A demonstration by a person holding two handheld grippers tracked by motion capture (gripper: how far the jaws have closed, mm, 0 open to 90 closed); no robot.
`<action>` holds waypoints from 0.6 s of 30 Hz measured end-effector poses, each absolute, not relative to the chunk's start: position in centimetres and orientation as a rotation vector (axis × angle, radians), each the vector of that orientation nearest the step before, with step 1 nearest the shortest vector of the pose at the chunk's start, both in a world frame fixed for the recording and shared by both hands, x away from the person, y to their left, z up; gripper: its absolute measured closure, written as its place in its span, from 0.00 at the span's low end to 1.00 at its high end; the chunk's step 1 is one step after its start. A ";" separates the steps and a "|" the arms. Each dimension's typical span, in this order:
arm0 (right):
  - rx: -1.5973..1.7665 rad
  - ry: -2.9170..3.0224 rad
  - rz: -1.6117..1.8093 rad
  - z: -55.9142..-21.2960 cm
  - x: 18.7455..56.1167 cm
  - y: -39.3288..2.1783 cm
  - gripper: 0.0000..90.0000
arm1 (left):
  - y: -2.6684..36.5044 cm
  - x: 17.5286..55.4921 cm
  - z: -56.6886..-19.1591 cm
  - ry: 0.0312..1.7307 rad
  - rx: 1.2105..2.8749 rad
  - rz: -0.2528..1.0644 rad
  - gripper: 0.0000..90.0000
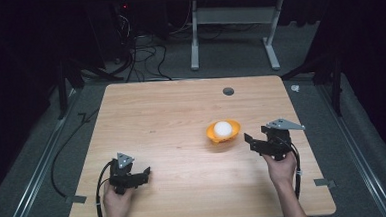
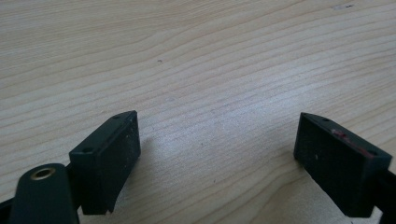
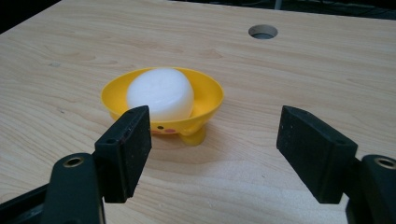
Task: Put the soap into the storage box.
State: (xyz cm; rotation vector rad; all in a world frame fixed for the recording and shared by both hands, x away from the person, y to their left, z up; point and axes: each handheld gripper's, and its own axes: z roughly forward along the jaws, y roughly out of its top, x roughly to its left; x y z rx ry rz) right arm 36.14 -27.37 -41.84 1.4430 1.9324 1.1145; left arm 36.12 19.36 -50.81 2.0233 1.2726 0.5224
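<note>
- A yellow bowl (image 1: 224,131) stands on the wooden table (image 1: 171,119), right of its middle, with a white soap (image 1: 223,129) lying inside it (the bowl has a small face on its front).
- The right gripper (image 1: 248,140) sits just right of the bowl, jaws spread wide, gripping nothing.
- The left gripper (image 1: 145,174) rests well apart from the bowl, toward the near left, jaws also spread over bare wood.
- A round hole (image 1: 228,91) lies beyond the bowl.

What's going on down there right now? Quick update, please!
Left gripper open, empty, low over bare wood. Right gripper open, empty, facing the yellow dish. White soap sits in dish, untouched. Nothing between jaws and dish.
</note>
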 end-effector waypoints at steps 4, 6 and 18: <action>1.443 1.928 1.122 -42.0 35.7 -27.5 0.30 | 19.4 36.1 -50.8 1.272 2.023 0.522 0.17; 1.439 1.929 1.124 -42.1 35.5 -27.5 0.30 | 19.4 36.1 -50.8 1.272 2.023 0.522 0.17; 1.469 1.924 1.138 -43.5 34.5 -27.5 0.30 | 19.4 36.1 -50.8 1.272 2.024 0.523 0.17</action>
